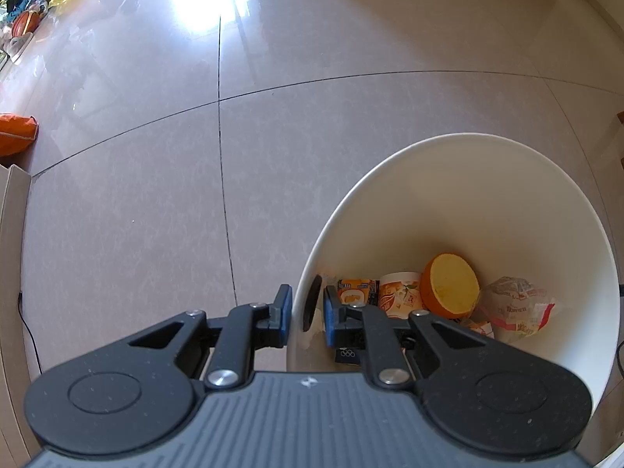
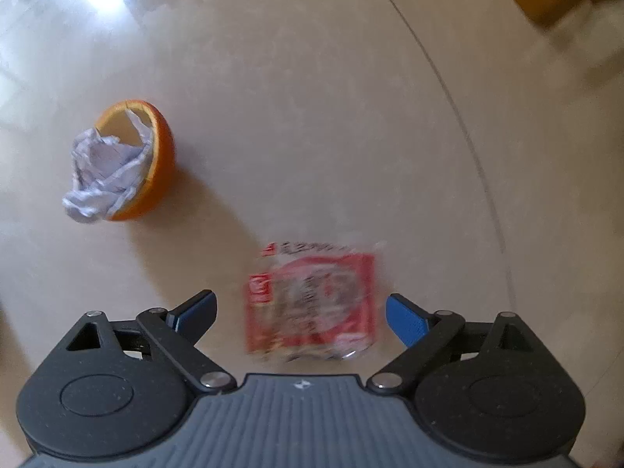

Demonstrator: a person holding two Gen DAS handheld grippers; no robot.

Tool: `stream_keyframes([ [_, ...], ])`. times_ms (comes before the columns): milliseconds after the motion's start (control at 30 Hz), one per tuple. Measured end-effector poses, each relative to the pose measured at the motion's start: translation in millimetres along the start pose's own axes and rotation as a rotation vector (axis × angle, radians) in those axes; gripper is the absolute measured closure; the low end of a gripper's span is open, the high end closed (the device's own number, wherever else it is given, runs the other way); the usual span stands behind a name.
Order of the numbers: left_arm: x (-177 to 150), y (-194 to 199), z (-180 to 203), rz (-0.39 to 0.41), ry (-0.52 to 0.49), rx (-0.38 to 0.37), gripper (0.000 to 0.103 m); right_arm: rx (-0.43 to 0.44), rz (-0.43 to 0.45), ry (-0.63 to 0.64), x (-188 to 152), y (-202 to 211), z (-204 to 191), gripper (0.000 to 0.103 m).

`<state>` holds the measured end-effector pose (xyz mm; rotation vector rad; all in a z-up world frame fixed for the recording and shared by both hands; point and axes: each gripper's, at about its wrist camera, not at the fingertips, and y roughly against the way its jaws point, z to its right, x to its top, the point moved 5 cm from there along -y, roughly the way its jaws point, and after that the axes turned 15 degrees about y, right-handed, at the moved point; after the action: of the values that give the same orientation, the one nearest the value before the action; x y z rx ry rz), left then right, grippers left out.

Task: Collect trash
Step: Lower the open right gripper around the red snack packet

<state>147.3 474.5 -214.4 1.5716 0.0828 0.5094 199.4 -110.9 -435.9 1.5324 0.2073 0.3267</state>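
Left tongs (image 1: pixel 306 314) are clamped on the near wall of the white bin (image 1: pixel 487 202), one blue pad outside, one inside. The bin sits at 4 o'clock in the left view, on the tiled floor (image 1: pixel 136 195). Inside are seen an orange half (image 1: pixel 450 286), a printed paper cup (image 1: pixel 399 292), a small orange carton (image 1: pixel 357 290) and a crumpled clear wrapper (image 1: pixel 514 308).

Right tongs (image 2: pixel 300 314) are spread wide apart, nothing gripped. A red-and-white wrapper (image 2: pixel 312 304) lies on the floor between the pads, blurred, contact not discernible. At 10 o'clock in the right view, an orange peel half (image 2: pixel 156 163) is seen with crumpled white paper (image 2: pixel 103 173) stuffed in it, well apart from the wrapper.
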Motion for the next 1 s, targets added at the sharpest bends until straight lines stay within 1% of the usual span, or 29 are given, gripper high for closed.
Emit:
stream_keyframes([
  [67, 0, -1, 0, 0.000, 0.002, -0.001, 0.088, -0.003, 0.004, 0.031, -3, -4, 2, 0.006],
  [100, 0, -1, 0, -0.001, 0.004, -0.002, 0.088, 0.008, -0.003, 0.031, -4, -6, 4, 0.005],
  [133, 0, -1, 0, -0.002, 0.005, -0.001, 0.088, 0.022, -0.012, 0.024, 1, -13, 0, 0.005],
  [200, -1, -1, 0, -0.002, 0.004, 0.002, 0.088, 0.022, -0.020, 0.001, -1, -20, 6, 0.005],
  [267, -1, -1, 1, -0.002, 0.001, 0.006, 0.088, 0.053, -0.030, -0.012, -4, -25, 8, 0.005],
  [433, -2, -2, 2, -0.001, 0.006, 0.011, 0.088, 0.037, -0.041, 0.033, -8, -35, 4, 0.005],
  [600, -2, -3, 2, -0.002, 0.010, 0.016, 0.088, 0.059, -0.030, 0.030, -9, -38, 9, 0.006],
  [733, -1, -3, 2, -0.003, 0.010, 0.018, 0.088, 0.060, -0.034, 0.038, -8, -38, 13, 0.010],
  [800, -1, -3, 1, -0.003, 0.012, 0.016, 0.088, 0.060, -0.033, 0.047, -9, -30, 10, 0.014],
  [867, -1, -3, 1, -0.003, 0.012, 0.015, 0.088, 0.062, -0.038, 0.050, -8, -29, 8, 0.020],
  [900, -1, -3, 1, -0.003, 0.011, 0.015, 0.088, 0.061, -0.041, 0.047, -10, -30, 8, 0.021],
  [1000, -1, -2, 0, -0.003, 0.014, 0.012, 0.088, 0.036, -0.053, 0.059, -9, -29, 6, 0.026],
])
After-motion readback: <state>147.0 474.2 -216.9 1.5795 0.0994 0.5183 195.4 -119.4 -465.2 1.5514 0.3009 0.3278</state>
